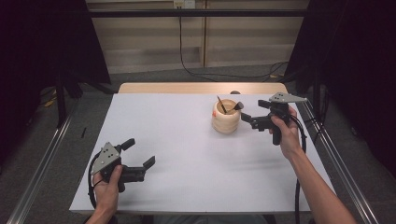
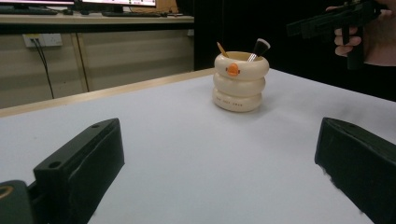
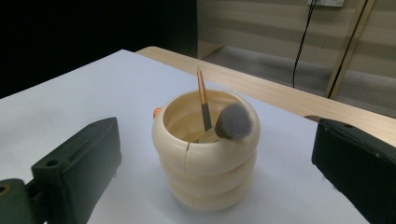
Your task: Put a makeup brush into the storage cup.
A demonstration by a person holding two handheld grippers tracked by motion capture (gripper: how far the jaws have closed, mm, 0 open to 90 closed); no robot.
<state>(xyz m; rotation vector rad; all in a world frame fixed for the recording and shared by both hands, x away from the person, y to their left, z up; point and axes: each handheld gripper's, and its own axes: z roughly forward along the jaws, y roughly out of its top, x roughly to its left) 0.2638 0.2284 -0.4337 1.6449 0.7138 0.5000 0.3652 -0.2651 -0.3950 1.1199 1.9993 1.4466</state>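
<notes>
Left gripper (image 1: 140, 153) sitting at table's (image 1: 187, 177) 7 o'clock, jaws gaping, gripping nothing. Cream ringed holder (image 1: 226, 116) standing toward 1 o'clock, carrying makeup brush (image 3: 232, 122) and orange-handled stick (image 3: 202, 100), possibly second brush. Right gripper (image 1: 243, 112) hovering at holder's 3 o'clock, jaws spread.

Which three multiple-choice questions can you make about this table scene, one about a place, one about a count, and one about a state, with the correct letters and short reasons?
1. Where does the cream holder stand?
A. at the near left corner
B. on the far right part of the white table
C. on the floor

2. How many things stand in the holder?
A. two
B. four
C. none

3. How do the jaws of the right gripper stand?
A. shut on the holder
B. shut on a brush
C. open, holding nothing

Answers:
1 B, the high view shows it beside the right gripper.
2 A, a brush and an orange-handled stick.
3 C, the right gripper view shows both jaws wide apart.
</notes>
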